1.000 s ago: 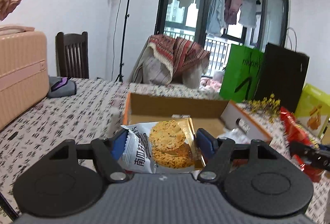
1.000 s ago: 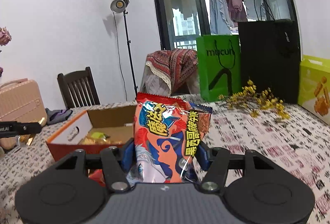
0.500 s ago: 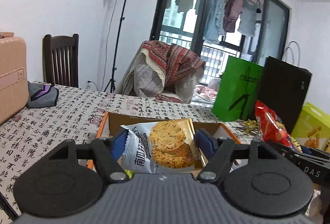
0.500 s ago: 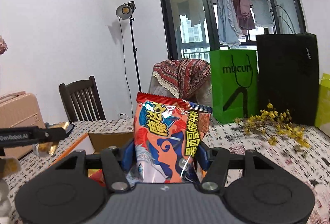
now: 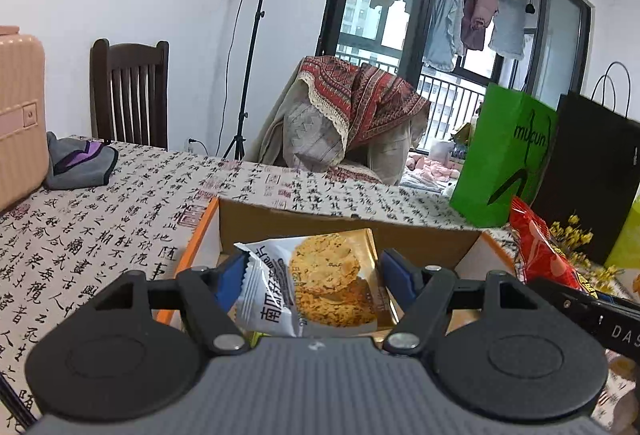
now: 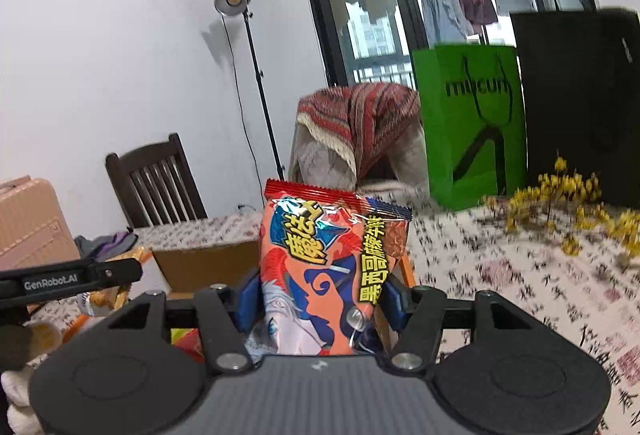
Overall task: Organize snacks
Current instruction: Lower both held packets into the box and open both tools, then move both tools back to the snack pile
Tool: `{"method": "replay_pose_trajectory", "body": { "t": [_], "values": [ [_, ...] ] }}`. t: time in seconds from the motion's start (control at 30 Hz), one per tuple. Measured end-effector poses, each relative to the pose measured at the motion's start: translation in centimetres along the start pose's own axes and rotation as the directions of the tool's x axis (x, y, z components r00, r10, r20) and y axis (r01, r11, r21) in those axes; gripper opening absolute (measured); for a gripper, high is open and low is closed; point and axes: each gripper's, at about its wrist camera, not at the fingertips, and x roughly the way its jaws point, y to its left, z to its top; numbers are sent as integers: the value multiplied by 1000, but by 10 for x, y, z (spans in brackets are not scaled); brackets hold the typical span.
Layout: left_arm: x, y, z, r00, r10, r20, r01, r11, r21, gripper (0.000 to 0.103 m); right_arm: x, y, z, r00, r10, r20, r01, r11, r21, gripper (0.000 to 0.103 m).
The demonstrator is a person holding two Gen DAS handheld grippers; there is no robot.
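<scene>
The left tongs (image 5: pixel 312 267) grip a white-and-gold cookie packet (image 5: pixel 316 287) above the open cardboard box (image 5: pixel 360 229), probably for dropping; the right tongs (image 6: pixel 320 295) clamp an upright red crisp bag (image 6: pixel 328 271), box at ten o'clock.

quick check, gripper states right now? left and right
Left gripper: closed on the cookie packet.
Right gripper: closed on the orange snack bag.

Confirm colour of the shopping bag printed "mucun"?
Bright green shopping bag with black print; clearest in right wrist view.
</scene>
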Motion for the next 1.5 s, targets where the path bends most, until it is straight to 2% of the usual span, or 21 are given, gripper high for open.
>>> {"method": "replay_pose_trajectory", "body": {
  "t": [0.17, 0.33, 0.37, 0.4, 0.43, 0.47, 0.5, 0.8, 1.13, 1.33, 1.5],
  "values": [
    [9, 3, -9, 1000, 8, -14, -8, 1000, 8, 73, 7, -1, -8, 1000, -9, -23, 9, 1000, -4, 59],
    [8, 6, -14, 1000, 5, -5, -5, 1000, -3, 78, 7, 1, -12, 1000, -8, -16, 7, 1000, -28, 61],
    [6, 6, -14, 1000, 3, 3, -3, 1000, -7, 81, 7, 0, -12, 1000, -3, -14, 3, 1000, -26, 69],
    [4, 7, -14, 1000, 5, 14, -5, 1000, -13, 89, 7, -1, -12, 1000, 3, -14, -4, 1000, -19, 86],
    [2, 7, -13, 1000, 10, 25, -9, 1000, -19, 98, 8, -2, -13, 1000, 7, -9, -7, 1000, -12, 92],
    [0, 8, -13, 999, 15, 38, -14, 1000, -24, 101, 7, -3, -13, 1000, 7, -2, -7, 1000, -8, 101],
    [-2, 8, -13, 999, 20, 48, -18, 999, -29, 103, 6, -4, -13, 1000, 5, 3, -5, 1000, -6, 102],
    [-7, 8, -10, 999, 2, 47, 0, 999, -42, 103, -7, -1, -10, 999, -12, 50, 13, 1000, -17, 103],
    [-10, 7, -12, 999, -5, 43, 7, 999, -44, 103, -18, 8, -5, 996, 19, 88, -14, 998, -57, 103],
    [-19, 1, -8, 997, -21, 68, 23, 999, -30, 103, -37, 15, 11, 998, 3, 60, 0, 998, -63, 103],
    [-34, -1, 1, 997, -16, 69, 18, 999, -33, 103, -65, 15, 10, 998, -38, 49, 41, 997, -69, 103]
  ]
}}
